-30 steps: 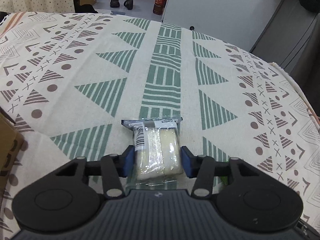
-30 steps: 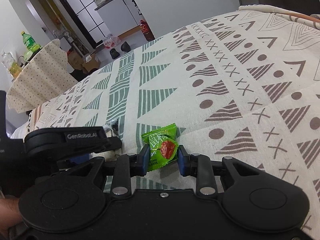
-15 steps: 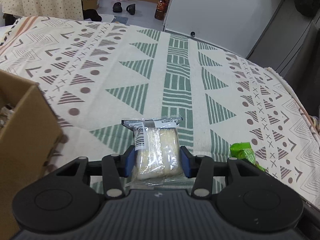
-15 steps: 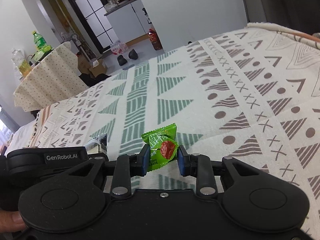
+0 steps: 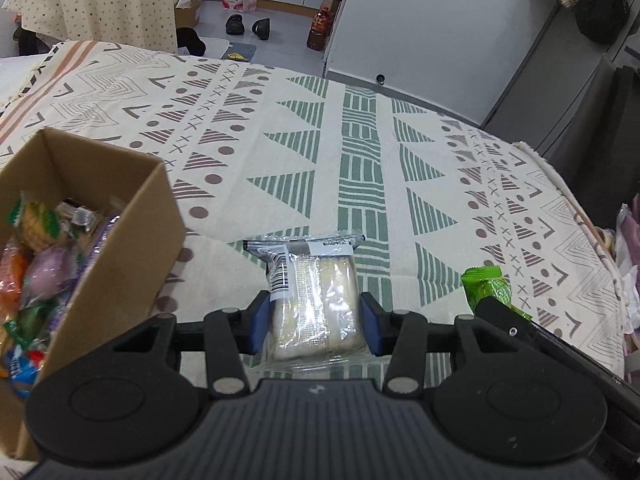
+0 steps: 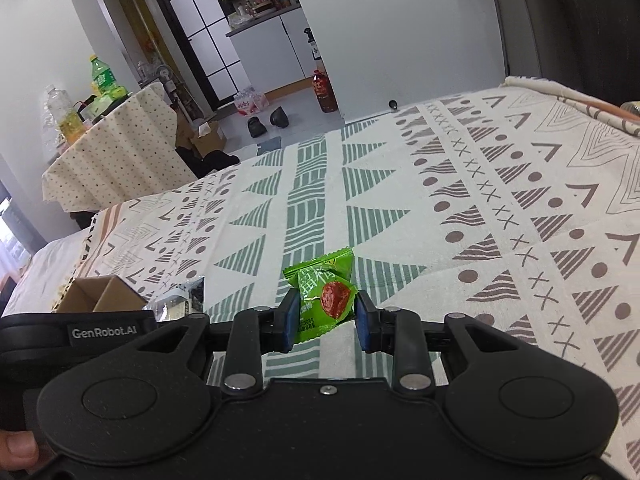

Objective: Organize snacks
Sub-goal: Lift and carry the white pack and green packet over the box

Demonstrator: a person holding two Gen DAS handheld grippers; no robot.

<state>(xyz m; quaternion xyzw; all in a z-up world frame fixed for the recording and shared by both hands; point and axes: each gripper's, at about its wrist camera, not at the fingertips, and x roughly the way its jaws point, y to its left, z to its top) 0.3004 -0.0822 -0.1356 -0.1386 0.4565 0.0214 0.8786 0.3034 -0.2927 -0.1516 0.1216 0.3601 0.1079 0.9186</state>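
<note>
Left gripper: clamped on the clear cracker packet, blue pads pressed against both long sides; the packet's barcoded end sticks out toward 12 o'clock, off the cloth.
Right gripper: closed on the green candy pouch, held at its lower half, the red fruit print facing the camera.
Cardboard box: at 9 o'clock in the left wrist view, open-topped, standing on the patterned cloth, its near corner just beside the left gripper's left finger.
Box contents: a heap of wrapped snacks in orange, purple, green and blue.
Change, left view: a second ago only a sliver of the box showed at the left edge; half a second ago one wall showed; now its open top and contents are in sight. More of the floor beyond the cloth also shows.
Change, green pouch: absent from the left view a second ago, now at 3 o'clock, beside the packet.
Change, right view: the box's far corner has appeared at 9 o'clock, with the tip of the clear packet just right of it. The cloth looks farther below than before.
Grip: both holds unchanged across the three moments.
Thumb: a fingertip at 8 o'clock, on the left gripper's body.
</note>
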